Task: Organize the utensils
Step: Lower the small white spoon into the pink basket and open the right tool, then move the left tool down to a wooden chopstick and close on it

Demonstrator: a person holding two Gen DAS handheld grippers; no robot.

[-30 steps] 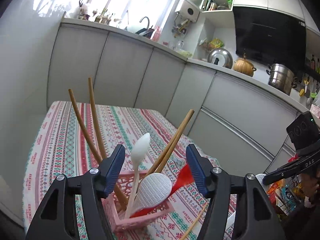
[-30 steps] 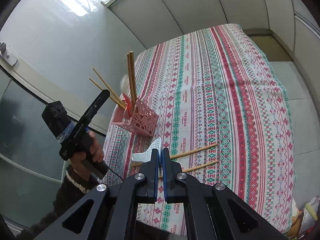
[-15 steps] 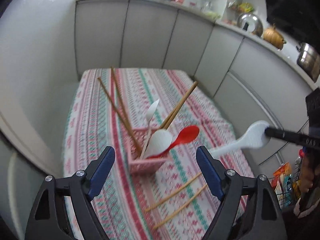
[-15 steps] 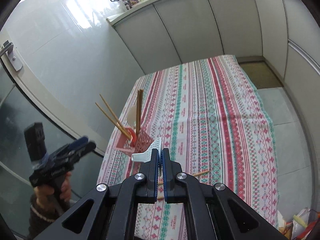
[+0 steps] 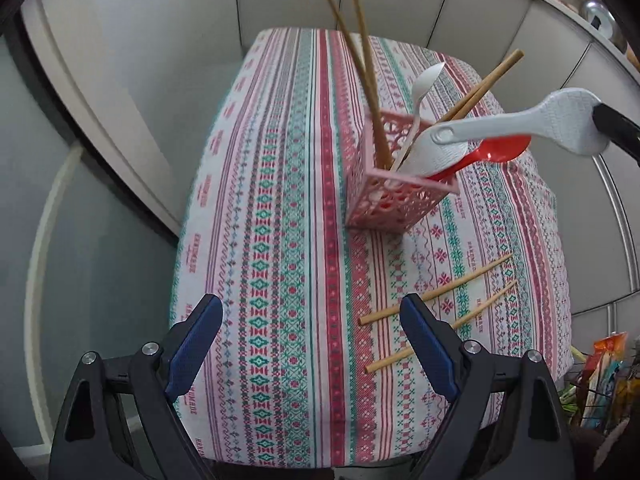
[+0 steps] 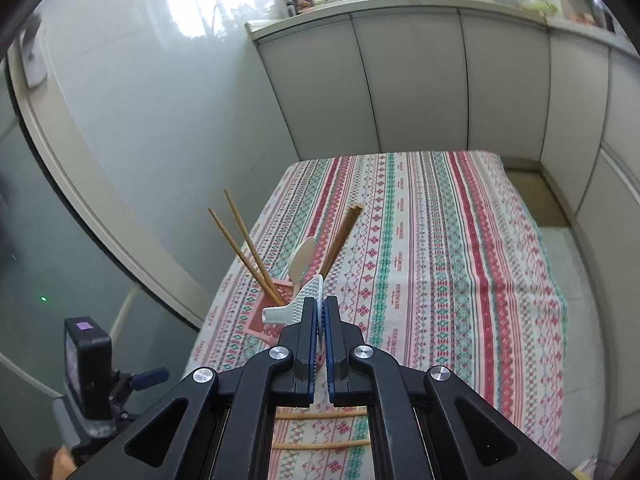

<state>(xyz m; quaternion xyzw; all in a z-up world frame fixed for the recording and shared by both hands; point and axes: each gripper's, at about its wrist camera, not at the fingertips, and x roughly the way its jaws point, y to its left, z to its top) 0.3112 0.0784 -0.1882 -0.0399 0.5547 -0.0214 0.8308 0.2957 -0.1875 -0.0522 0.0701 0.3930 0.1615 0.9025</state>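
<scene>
Jaws of the left gripper (image 5: 310,344) had just been opening, wide and empty, above the worktop (image 5: 280,240). Beyond two loose chopsticks (image 5: 436,292), the right gripper (image 6: 321,312) pinched a white rice paddle (image 5: 520,122) over the pink holder (image 5: 394,196).

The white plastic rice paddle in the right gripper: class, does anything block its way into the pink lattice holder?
Partly. The white plastic rice paddle hangs above the pink lattice holder, whose opening is crowded by wooden chopsticks, a white spoon, a second paddle and a red spoon.
</scene>
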